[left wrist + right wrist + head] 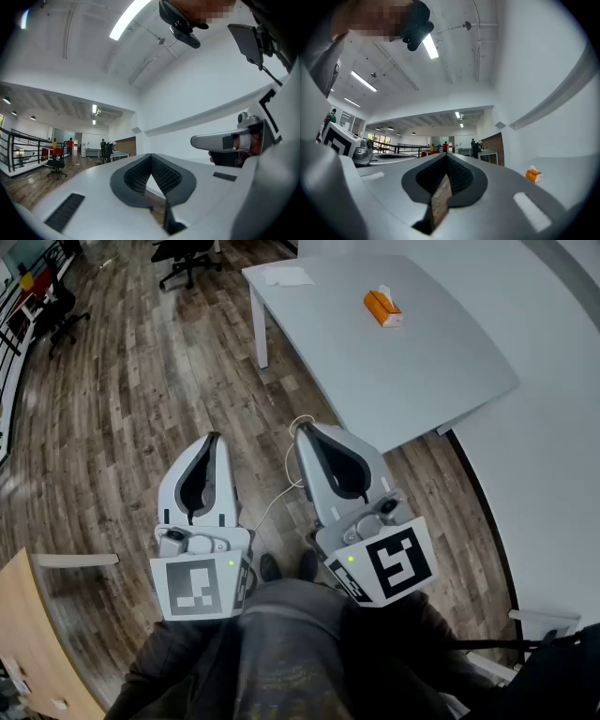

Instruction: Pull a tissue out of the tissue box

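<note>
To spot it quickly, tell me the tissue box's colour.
Orange tissue box, white tissue poking from its top; clearest in the head view.

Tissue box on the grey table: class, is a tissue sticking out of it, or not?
Out: a white tissue stands up from the top of the orange tissue box.

No legible text, number, brand or sign in any view. On left gripper (214,439), marker cube (199,585): black-and-white square pattern, no letters; same kind on right gripper (305,429). Orange tissue box (382,308): print too small to read.
</note>
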{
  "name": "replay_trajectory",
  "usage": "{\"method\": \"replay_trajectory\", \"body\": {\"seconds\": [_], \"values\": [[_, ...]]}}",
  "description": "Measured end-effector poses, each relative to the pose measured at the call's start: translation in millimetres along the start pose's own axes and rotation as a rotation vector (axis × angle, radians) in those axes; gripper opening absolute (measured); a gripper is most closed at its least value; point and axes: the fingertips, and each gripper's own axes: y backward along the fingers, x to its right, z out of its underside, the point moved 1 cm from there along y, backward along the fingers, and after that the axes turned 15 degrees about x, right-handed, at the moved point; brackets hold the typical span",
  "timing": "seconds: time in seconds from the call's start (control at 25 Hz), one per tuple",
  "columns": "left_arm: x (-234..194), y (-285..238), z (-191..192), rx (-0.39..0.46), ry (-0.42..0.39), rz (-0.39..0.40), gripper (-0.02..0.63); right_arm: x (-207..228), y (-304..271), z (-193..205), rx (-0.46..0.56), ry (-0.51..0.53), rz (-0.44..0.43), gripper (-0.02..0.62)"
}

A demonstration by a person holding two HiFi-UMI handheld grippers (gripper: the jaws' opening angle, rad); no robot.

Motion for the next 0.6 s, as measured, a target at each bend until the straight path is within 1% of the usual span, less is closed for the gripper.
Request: {"method": "replay_trajectory", "body": {"seconds": [0.44, 0.52, 0.6], "values": [[-27.8, -7.3, 15.0, -0.010, 0.031, 0.015, 0.000, -7.0, -24.5, 19.0, -0.018, 0.008, 0.031, 0.000], [-32.7, -9.3, 20.3, -0.026, 0.041, 0.010, 0.000, -6.0, -26.6, 21.0, -0.012, 0.003, 0.049, 0.002], [-38.2, -10.6, 26.5, -0.045, 0.050, 0.002, 0.000, 0.2, -24.9, 18.1, 0.001, 0.021, 0.090, 0.003]]}}
